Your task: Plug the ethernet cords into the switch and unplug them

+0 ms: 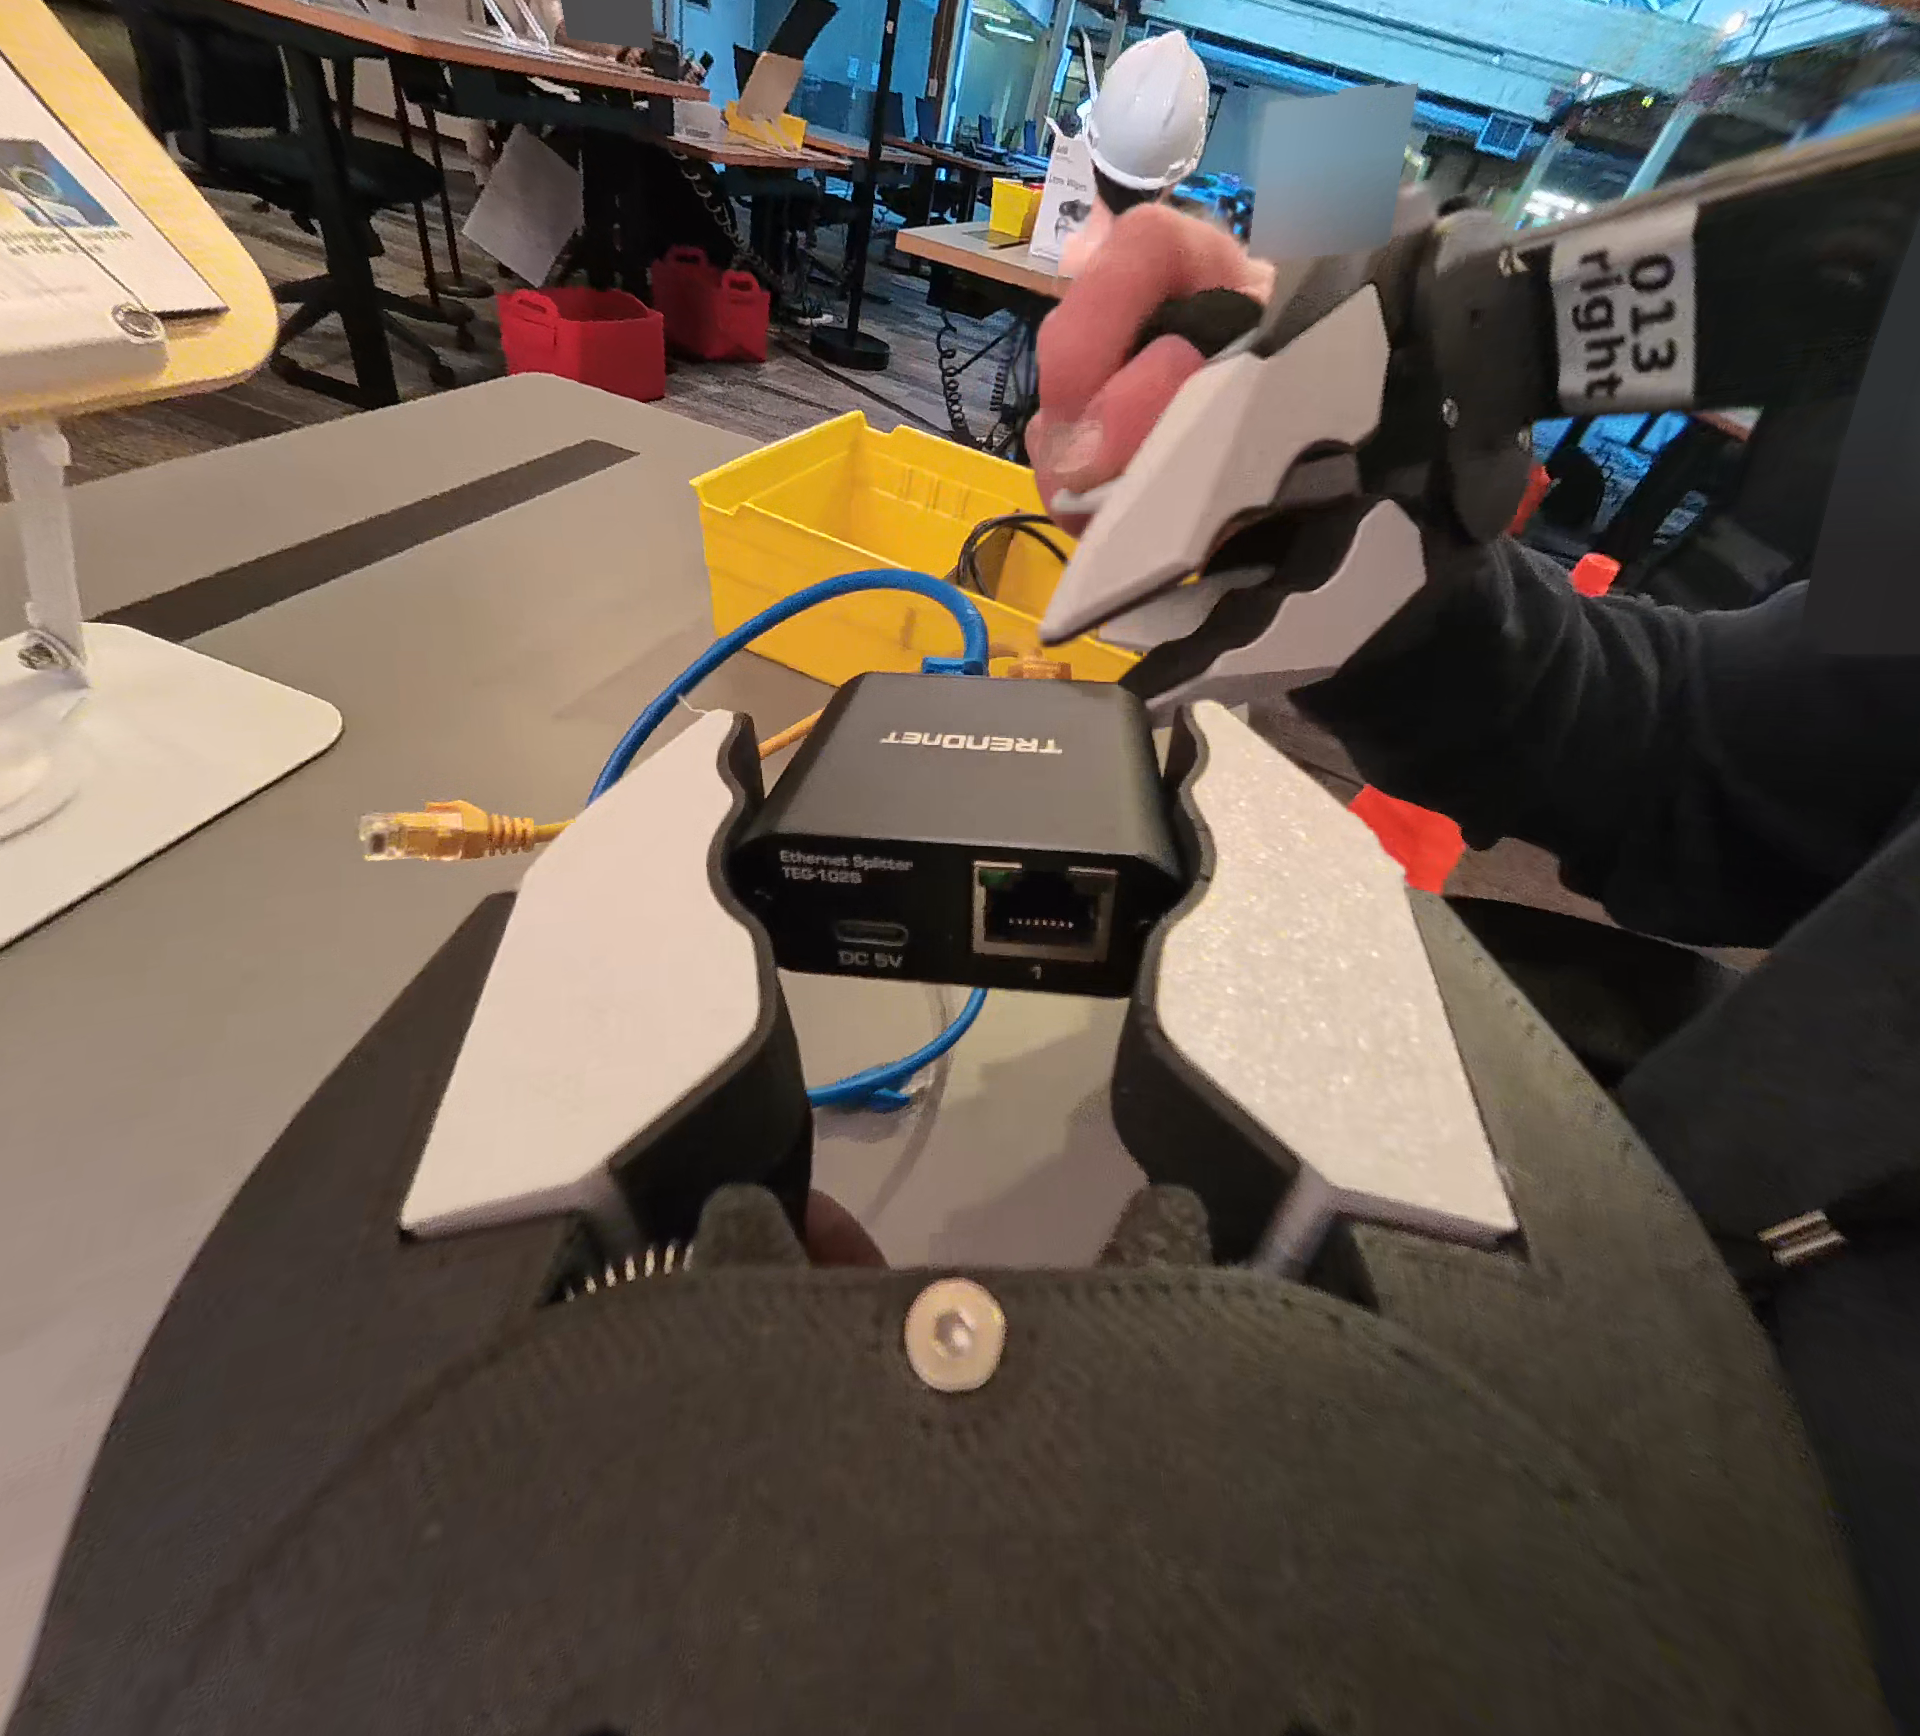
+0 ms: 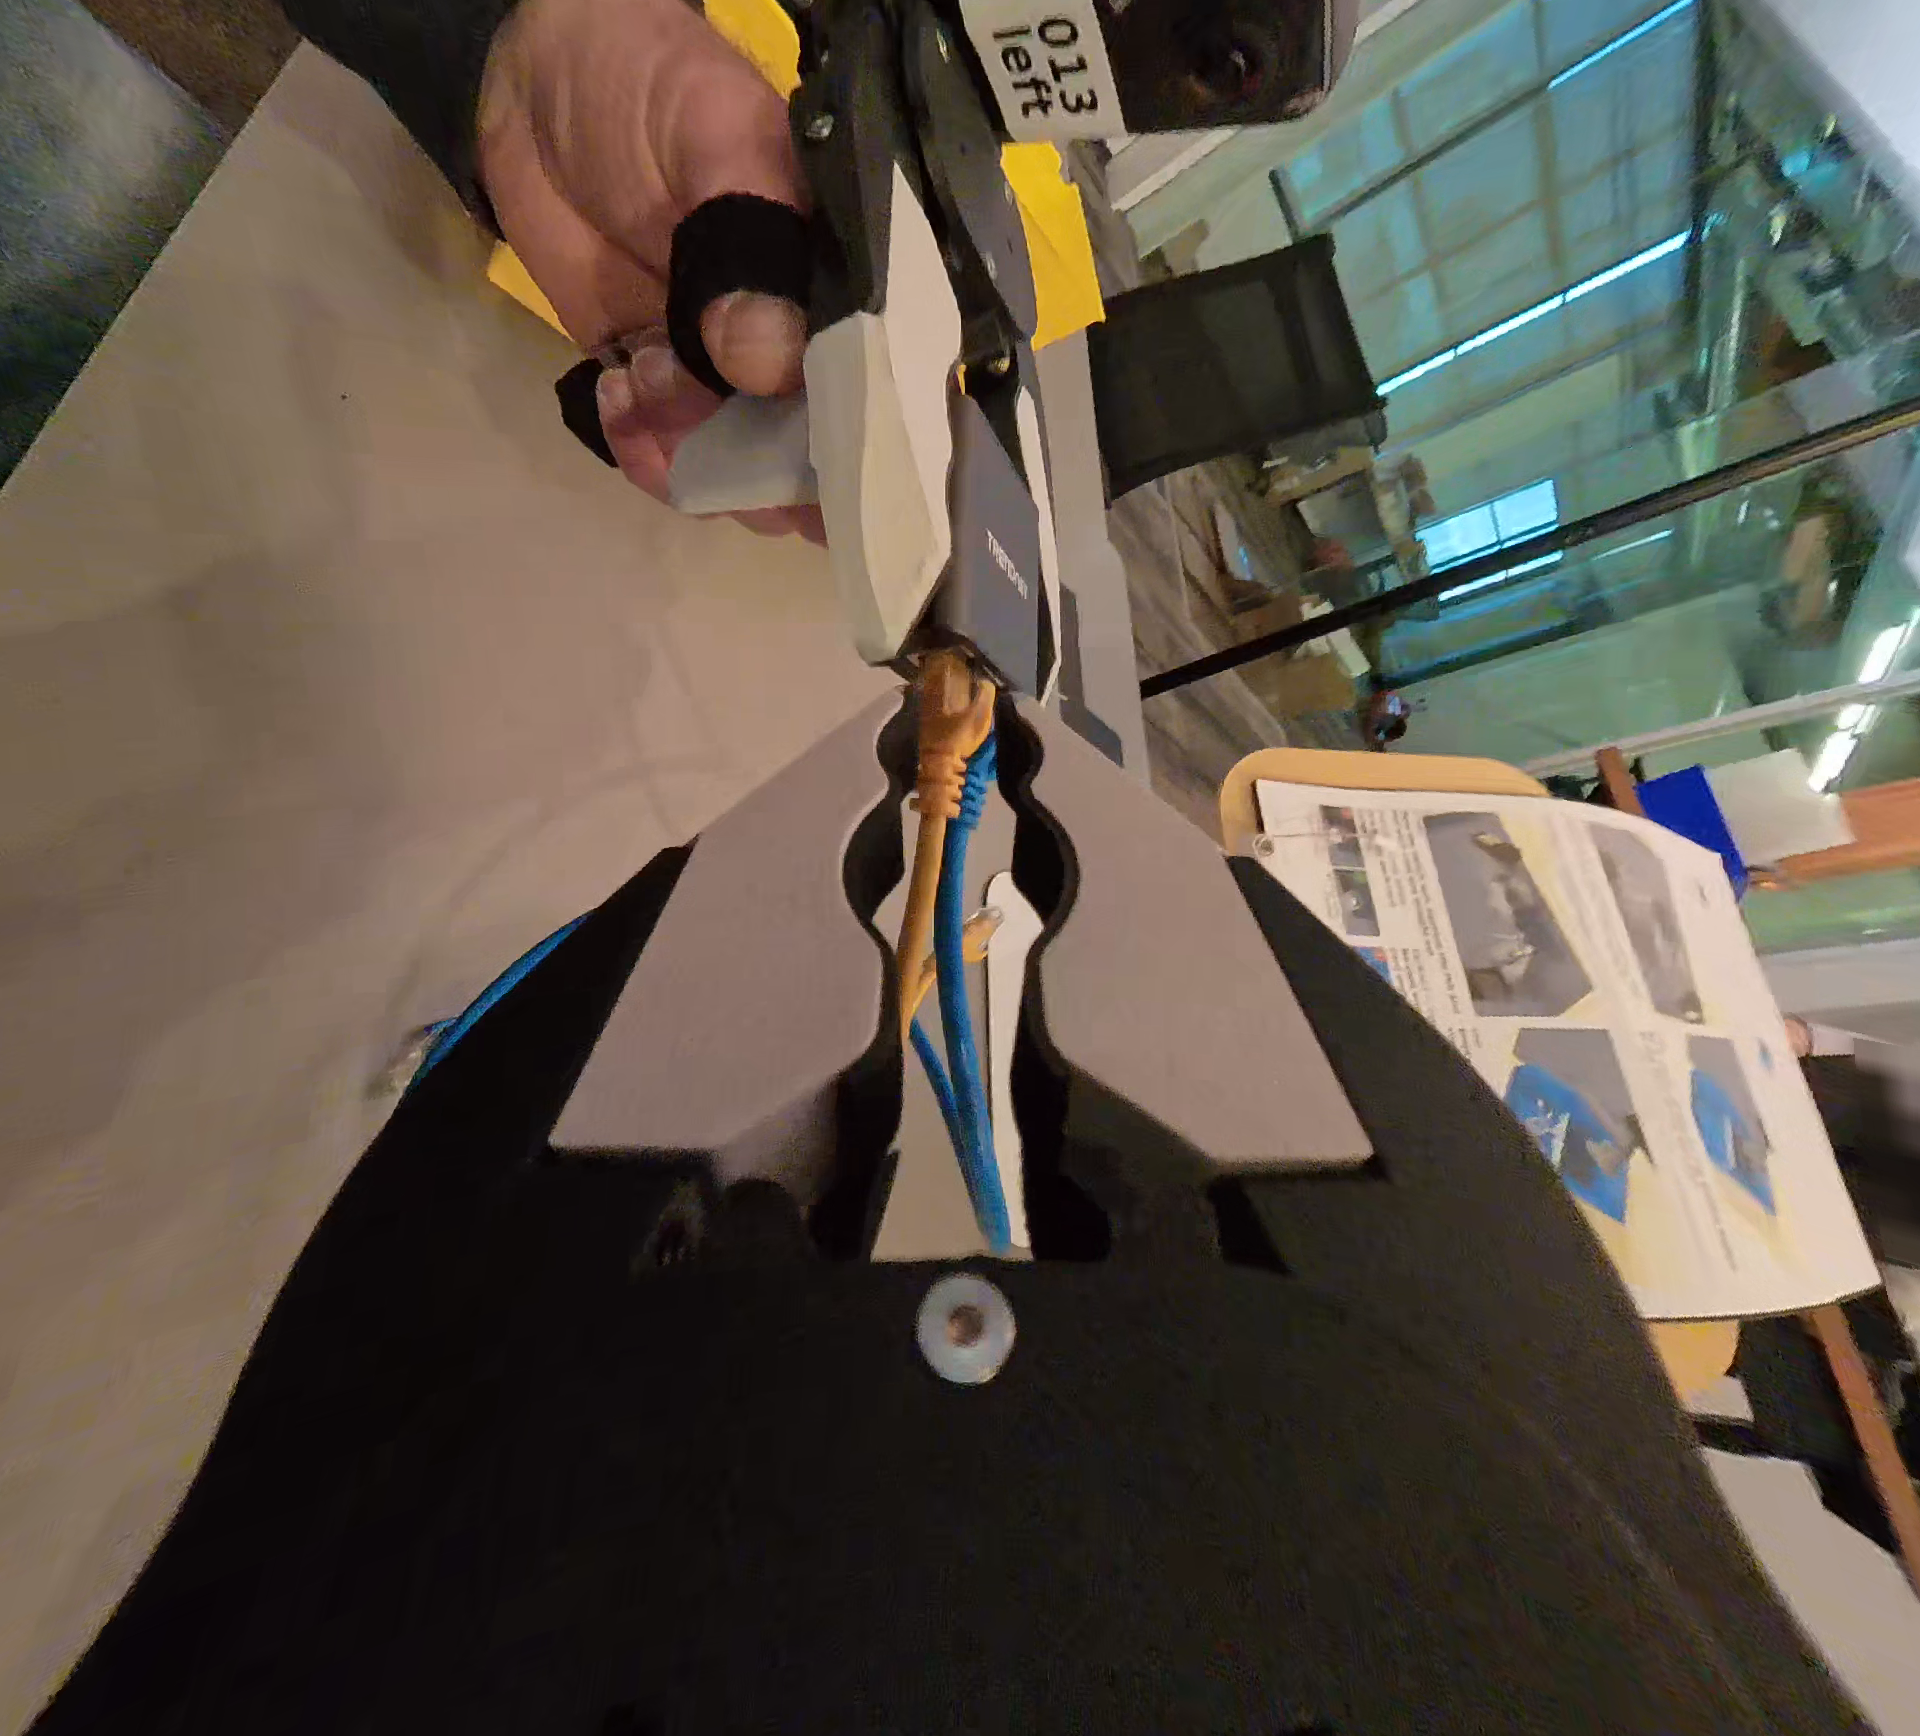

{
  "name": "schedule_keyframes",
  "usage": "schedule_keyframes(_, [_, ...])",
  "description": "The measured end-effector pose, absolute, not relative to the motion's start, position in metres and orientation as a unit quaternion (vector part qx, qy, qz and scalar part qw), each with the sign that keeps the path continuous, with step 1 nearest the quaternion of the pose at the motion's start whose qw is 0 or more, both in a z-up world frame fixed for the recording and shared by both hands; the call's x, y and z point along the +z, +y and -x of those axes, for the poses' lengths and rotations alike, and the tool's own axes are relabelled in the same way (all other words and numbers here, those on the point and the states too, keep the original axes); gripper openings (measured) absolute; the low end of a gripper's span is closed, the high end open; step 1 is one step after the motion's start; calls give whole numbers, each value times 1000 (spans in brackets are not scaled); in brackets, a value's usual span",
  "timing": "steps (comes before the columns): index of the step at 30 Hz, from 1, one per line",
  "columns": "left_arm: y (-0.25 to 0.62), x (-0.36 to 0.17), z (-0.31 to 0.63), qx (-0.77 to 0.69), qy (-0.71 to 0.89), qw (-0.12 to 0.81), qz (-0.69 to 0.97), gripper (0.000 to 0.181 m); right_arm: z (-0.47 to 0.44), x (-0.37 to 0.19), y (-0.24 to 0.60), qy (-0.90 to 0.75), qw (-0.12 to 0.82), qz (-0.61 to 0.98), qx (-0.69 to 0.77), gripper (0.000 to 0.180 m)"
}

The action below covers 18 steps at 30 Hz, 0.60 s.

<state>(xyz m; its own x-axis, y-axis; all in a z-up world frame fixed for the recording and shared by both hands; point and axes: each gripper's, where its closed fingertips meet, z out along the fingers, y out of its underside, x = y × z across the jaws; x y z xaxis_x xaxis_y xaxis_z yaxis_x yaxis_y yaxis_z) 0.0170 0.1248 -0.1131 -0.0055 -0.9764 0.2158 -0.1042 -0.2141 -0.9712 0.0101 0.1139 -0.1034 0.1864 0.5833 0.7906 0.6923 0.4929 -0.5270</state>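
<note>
Two cords run into the far side of the small black switch (image 1: pixel 961 813), one blue (image 1: pixel 831 606) and one orange (image 2: pixel 948 710). We see the switch pinched between the grey fingers of the left gripper (image 1: pixel 961 839), held just above the grey table (image 1: pixel 312 751) with its single network port and small power socket facing the camera. The orange cord's other plug (image 1: pixel 416 832) lies loose on the table to the left of the switch.

In the right wrist view, the right gripper (image 2: pixel 961 741) sits close behind the switch, its fingers on either side of the orange and blue plugs. The fingers stand near each other with both cords passing between them, but we cannot tell whether they actually press on a plug. From the left view, the right gripper comes in from the upper right, with a hand (image 1: pixel 1122 356) on its handle.

A yellow bin (image 1: pixel 831 523) stands on the table behind the switch.
</note>
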Motion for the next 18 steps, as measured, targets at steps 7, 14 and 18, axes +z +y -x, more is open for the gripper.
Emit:
schedule_keyframes(7, [125,-106,-15,-564,447,389,575,74,-7,-101,116,-660,581,465,-100,16])
schedule_keyframes(14, [122,-104,-15,-574,443,380,575,74,-5,-99,115,-673,577,448,-112,13])
schedule_keyframes(18, [122,-104,-15,-579,437,373,578,74,-4,-99,115,-681,576,431,-136,13])
